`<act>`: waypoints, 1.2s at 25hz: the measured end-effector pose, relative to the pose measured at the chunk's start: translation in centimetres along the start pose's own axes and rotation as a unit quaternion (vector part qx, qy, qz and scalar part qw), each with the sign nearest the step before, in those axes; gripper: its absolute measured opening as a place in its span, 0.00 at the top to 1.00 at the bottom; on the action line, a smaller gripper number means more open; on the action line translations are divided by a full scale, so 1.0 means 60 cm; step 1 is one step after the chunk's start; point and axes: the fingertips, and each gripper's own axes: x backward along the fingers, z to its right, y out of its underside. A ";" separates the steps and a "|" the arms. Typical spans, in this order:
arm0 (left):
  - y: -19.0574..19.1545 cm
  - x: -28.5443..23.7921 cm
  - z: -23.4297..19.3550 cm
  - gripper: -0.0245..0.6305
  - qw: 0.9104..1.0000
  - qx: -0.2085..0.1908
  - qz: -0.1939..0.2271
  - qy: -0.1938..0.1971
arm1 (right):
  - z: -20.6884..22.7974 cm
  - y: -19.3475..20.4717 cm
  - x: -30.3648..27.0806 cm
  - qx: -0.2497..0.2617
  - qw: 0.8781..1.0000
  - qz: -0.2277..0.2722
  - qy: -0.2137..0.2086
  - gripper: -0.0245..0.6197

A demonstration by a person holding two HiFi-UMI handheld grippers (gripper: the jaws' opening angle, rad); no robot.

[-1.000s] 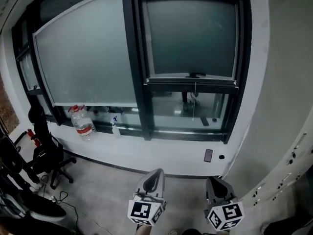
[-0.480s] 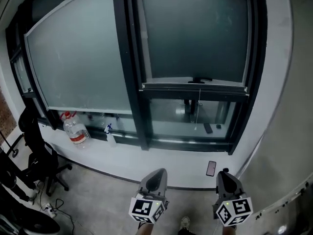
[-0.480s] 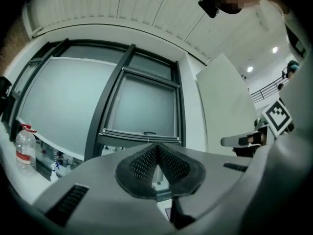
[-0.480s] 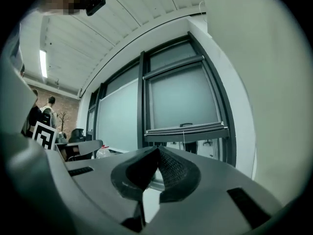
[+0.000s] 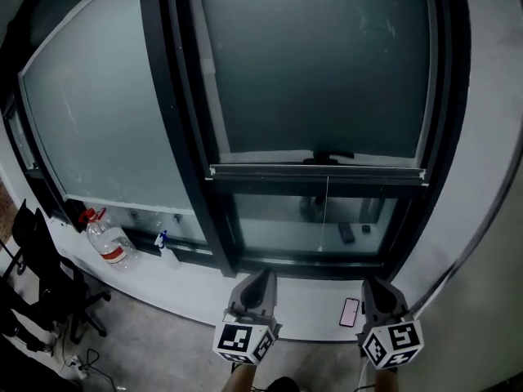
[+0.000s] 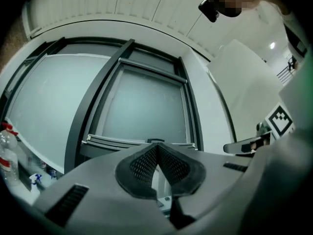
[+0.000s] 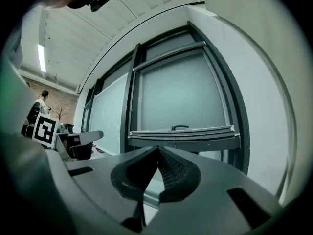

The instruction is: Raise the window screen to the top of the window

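Note:
The grey window screen covers the upper part of the right-hand window, its bottom rail about two thirds of the way down with a small black handle at mid-rail and a thin cord hanging below. The rail and the rail also show ahead in both gripper views. My left gripper and right gripper are held low in front of the sill, both shut with nothing between the tips, well below the rail.
A black mullion divides this window from a wide frosted pane on the left. On the sill stand a large water bottle and a spray bottle; a phone lies near my right gripper. Black office chairs stand lower left.
The view has moved closer to the window and shifted right; the screen rail now sits larger and more central. Both grippers stay low and shut, nearer the sill.

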 end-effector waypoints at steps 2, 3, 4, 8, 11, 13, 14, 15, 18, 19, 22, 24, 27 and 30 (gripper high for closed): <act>0.022 -0.043 -0.015 0.96 1.000 0.003 -0.010 0.005 | 0.015 0.010 -0.039 -0.003 1.000 -0.004 -0.007 0.95; 0.039 -0.064 -0.023 0.96 1.000 0.012 -0.020 0.011 | 0.022 0.019 -0.058 -0.003 1.000 -0.009 -0.007 0.95; 0.060 -0.084 -0.031 0.96 0.999 0.024 -0.030 0.016 | 0.030 0.032 -0.075 -0.006 1.000 -0.016 -0.005 0.95; 0.121 -0.156 -0.081 0.96 0.998 0.034 -0.053 0.016 | 0.062 0.078 -0.162 -0.017 0.999 -0.040 0.010 0.95; 0.120 -0.221 -0.127 0.96 0.998 0.007 -0.057 0.024 | 0.086 0.057 -0.239 -0.007 0.999 -0.031 0.022 0.95; 0.114 -0.267 -0.158 0.96 0.998 -0.008 -0.053 0.030 | 0.101 0.035 -0.283 0.006 0.999 -0.018 0.030 0.95; 0.112 -0.289 -0.171 0.96 0.998 -0.015 -0.050 0.032 | 0.108 0.026 -0.304 0.012 0.999 -0.012 0.034 0.95; 0.111 -0.309 -0.183 0.96 0.998 -0.023 -0.049 0.033 | 0.114 0.021 -0.323 0.016 0.999 -0.006 0.036 0.95; 0.110 -0.369 -0.202 0.96 0.994 -0.089 -0.050 0.039 | 0.126 0.014 -0.377 0.044 0.999 -0.011 0.024 0.95; 0.110 -0.388 -0.201 0.96 0.989 -0.127 -0.056 0.047 | 0.129 0.011 -0.393 0.070 0.997 -0.021 0.016 0.95; 0.111 -0.442 -0.187 0.91 0.953 -0.279 -0.076 0.089 | 0.146 -0.001 -0.442 0.188 0.980 -0.057 0.000 0.89; 0.121 -0.470 -0.183 0.85 0.905 -0.394 -0.099 0.124 | 0.169 0.002 -0.468 0.286 0.954 -0.093 -0.018 0.85; 0.134 -0.501 -0.186 0.84 0.840 -0.497 -0.142 0.166 | 0.211 0.011 -0.495 0.419 0.892 -0.161 -0.053 0.85; 0.160 -0.515 -0.200 0.84 0.796 -0.538 -0.198 0.191 | 0.252 0.023 -0.510 0.519 0.823 -0.218 -0.079 0.85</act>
